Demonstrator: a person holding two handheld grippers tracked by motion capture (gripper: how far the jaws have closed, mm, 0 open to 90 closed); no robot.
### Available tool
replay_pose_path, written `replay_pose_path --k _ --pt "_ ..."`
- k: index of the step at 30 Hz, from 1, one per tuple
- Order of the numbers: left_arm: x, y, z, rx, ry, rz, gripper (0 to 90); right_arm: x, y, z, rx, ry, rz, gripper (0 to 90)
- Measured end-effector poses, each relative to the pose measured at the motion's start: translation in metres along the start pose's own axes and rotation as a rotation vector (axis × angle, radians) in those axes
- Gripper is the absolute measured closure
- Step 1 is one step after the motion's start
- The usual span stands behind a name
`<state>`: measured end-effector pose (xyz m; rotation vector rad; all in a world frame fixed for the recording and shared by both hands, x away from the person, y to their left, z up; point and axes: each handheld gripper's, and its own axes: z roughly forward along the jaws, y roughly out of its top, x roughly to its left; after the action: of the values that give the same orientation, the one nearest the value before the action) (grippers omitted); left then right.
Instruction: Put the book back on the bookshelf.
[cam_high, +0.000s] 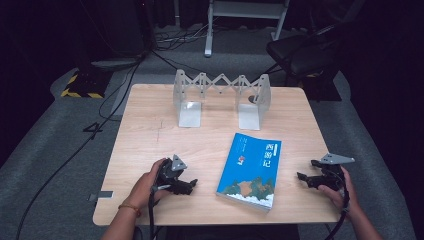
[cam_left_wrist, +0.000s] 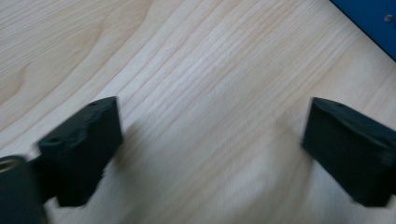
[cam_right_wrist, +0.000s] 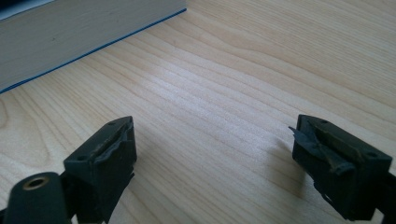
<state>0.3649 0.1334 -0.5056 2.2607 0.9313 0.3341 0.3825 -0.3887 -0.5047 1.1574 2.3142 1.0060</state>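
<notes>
With jaws spread wide and nothing between them, left gripper (cam_high: 189, 184) low over bare wood, pointing toward the blue paperback book with white Chinese title (cam_high: 251, 170); book corner seen at top right in the left gripper view (cam_left_wrist: 373, 18). Right gripper (cam_high: 306, 178) likewise spread and empty, aimed at the book's page edge (cam_right_wrist: 70, 32) from the other side. Book flat on the pale wooden table (cam_high: 150, 145), between both grippers, touching neither. Farther back, grey metal extendable bookend rack (cam_high: 221, 97), upright.
</notes>
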Motion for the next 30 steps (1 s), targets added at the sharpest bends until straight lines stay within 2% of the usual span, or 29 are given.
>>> replay_pose_path --k 2,4,7,11,13,14,15,16,17,18,20,23,27,30 --pt "0.002 0.004 0.003 -0.001 -0.011 0.009 0.2 0.001 0.0 0.0 0.0 -0.004 0.005 13.8" --pt "0.008 0.013 0.011 0.003 -0.032 0.035 0.2 0.001 0.0 0.0 0.0 -0.005 0.006 13.8" --pt "0.01 0.018 0.015 0.004 -0.068 0.074 0.6 0.001 0.0 0.0 0.0 -0.001 0.005 13.9" --pt "0.005 0.013 0.011 0.005 -0.048 0.055 0.7 0.003 0.001 0.001 0.002 0.057 -0.059 14.9" --pt "0.003 0.011 0.009 0.005 -0.04 0.042 0.3 0.004 0.002 0.001 0.005 0.067 -0.071 15.0" --pt "-0.005 0.002 0.002 0.004 -0.022 0.017 0.4 0.005 0.005 0.003 0.01 0.078 -0.085 15.8" --pt "-0.005 0.002 0.002 0.004 -0.022 0.017 0.7 0.005 0.005 0.003 0.01 0.078 -0.085 15.8" --pt "-0.011 -0.004 -0.004 0.002 -0.026 0.034 0.7 0.006 0.006 0.003 0.015 0.083 -0.086 18.0" --pt "-0.016 -0.009 -0.008 0.003 -0.041 0.047 0.6 0.009 0.008 0.004 0.02 0.102 -0.088 19.1" --pt "-0.02 -0.014 -0.012 0.0 -0.047 0.051 0.6 0.016 0.011 0.005 0.029 0.12 -0.123 19.5" --pt "-0.026 -0.023 -0.019 0.002 -0.067 0.074 0.6 0.023 0.015 0.007 0.042 0.142 -0.154 19.6" --pt "-0.023 -0.022 -0.019 0.004 -0.1 0.11 0.2 0.035 0.022 0.01 0.05 0.164 -0.181 19.6" --pt "-0.023 -0.02 -0.017 0.002 -0.108 0.117 0.3 0.055 0.031 0.011 0.051 0.19 -0.24 19.5" --pt "-0.025 -0.019 -0.016 0.003 -0.108 0.116 0.4 0.064 0.036 0.013 0.056 0.211 -0.266 20.6"
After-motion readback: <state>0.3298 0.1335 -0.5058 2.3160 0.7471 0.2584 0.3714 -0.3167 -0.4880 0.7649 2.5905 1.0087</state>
